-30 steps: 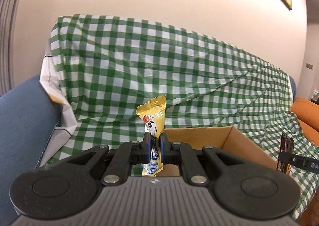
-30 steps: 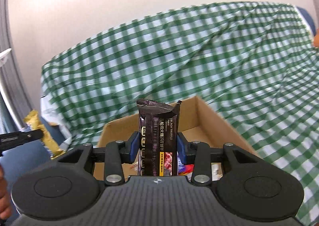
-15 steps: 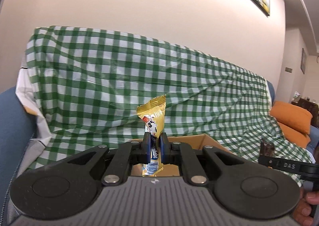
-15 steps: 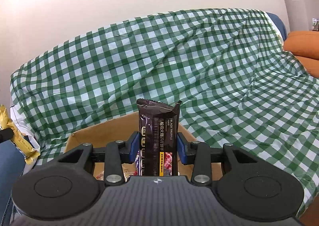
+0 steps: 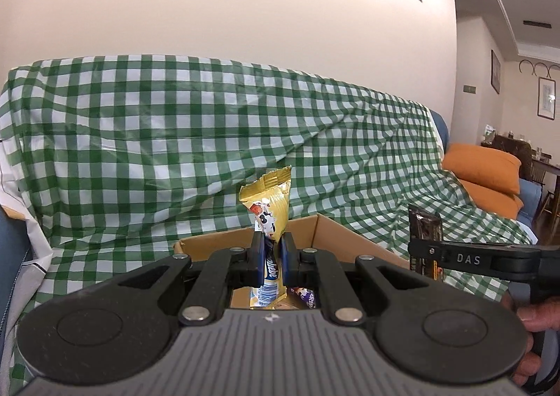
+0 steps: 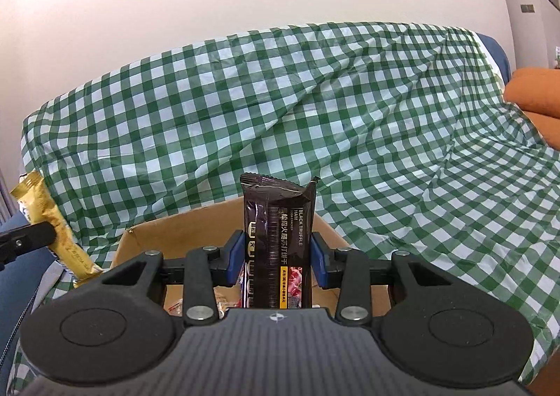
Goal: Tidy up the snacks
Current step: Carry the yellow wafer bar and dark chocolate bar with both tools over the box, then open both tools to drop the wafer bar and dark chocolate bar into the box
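Note:
My left gripper (image 5: 272,257) is shut on a yellow snack packet (image 5: 271,207), held upright above an open cardboard box (image 5: 350,238). My right gripper (image 6: 276,256) is shut on a dark brown Black Truffle Ham cracker packet (image 6: 278,238), also upright above the box (image 6: 168,238). The right gripper with the dark packet (image 5: 425,238) shows at the right of the left wrist view. The yellow packet (image 6: 52,221) shows at the left of the right wrist view. Several wrapped snacks (image 5: 302,294) lie in the box, mostly hidden by the grippers.
The box sits on a sofa covered with a green and white checked cloth (image 5: 175,137). An orange cushion (image 5: 483,168) lies at the far right. The sofa's blue arm (image 6: 21,273) is at the left. A white wall stands behind.
Both grippers have risen and tilted up a little with their packets held. The box sits lower in both views, and the right gripper shows closer in the left wrist view.

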A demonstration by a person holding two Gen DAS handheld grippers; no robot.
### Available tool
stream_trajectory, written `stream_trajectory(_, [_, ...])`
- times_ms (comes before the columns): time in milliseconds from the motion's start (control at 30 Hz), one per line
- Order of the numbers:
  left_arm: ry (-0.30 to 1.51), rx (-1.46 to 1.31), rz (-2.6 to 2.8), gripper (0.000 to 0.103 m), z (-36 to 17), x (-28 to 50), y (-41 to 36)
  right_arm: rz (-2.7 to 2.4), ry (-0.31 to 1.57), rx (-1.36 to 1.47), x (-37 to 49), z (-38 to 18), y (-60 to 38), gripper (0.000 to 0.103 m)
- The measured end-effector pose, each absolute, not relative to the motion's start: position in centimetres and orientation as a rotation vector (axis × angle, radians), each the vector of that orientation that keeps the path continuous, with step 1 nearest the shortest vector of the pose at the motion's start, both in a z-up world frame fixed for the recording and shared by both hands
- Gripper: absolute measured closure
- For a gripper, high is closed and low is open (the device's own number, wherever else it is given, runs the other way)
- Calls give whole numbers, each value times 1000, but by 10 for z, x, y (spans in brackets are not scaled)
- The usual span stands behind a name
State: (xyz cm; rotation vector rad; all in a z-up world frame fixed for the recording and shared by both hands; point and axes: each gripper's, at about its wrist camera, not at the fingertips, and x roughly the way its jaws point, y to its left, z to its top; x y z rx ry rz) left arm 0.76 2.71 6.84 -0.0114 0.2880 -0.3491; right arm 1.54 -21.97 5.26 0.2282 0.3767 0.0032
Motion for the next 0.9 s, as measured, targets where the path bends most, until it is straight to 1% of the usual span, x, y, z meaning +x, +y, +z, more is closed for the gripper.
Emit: stream_trajectory(900, [308,29,-392,93,63,9,14,49,336,150,7,56,-206,62])
